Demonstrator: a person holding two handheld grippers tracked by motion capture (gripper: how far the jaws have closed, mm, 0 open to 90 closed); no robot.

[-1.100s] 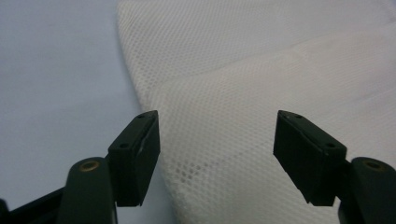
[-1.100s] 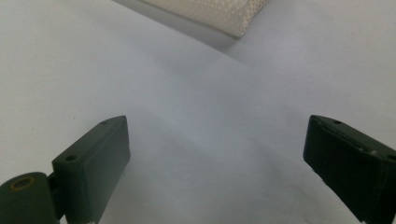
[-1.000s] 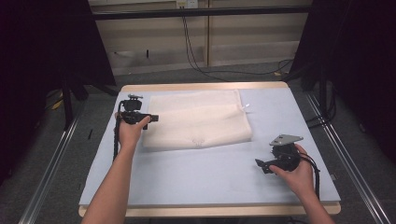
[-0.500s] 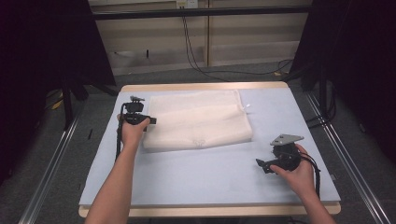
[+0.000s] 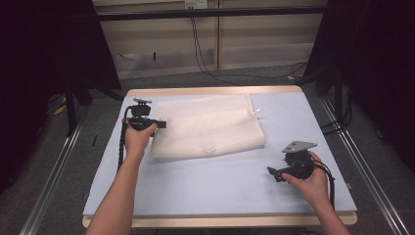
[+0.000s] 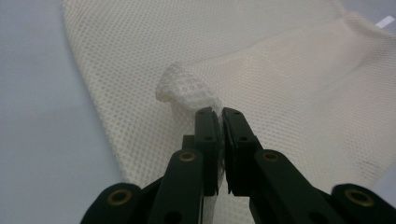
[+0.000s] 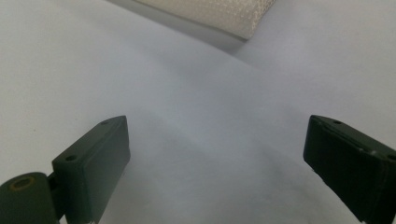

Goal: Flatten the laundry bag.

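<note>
Clearly the left gripper (image 6: 219,114) is clenched on a small pinch of the cream mesh cloth (image 5: 208,126): in the left gripper view its jaws have just been closing, and a puckered fold of the fabric now bulges out just past their tips. Beyond that pinch the cloth spreads away flat on the desk (image 5: 220,181), folded into a rough rectangle, with a small white tag (image 5: 257,111) at its far corner from this gripper.

The right gripper (image 7: 215,158) hovers released, jaws wide apart with nothing between them, over bare desk; one corner of the cloth lies ahead of it, well apart.

The cloth looks thin, light and thoroughly limp, so it should lift with little effort but sag and drape from wherever it is held, and its layers may slide apart. The open weave should give the pads decent purchase, though a shallow pinch of one layer could slip free under a tug. A hold at an edge or corner, taking in all layers, seems the safer place. With the left side taken, the corner nearest the right gripper looks like the natural second hold.
</note>
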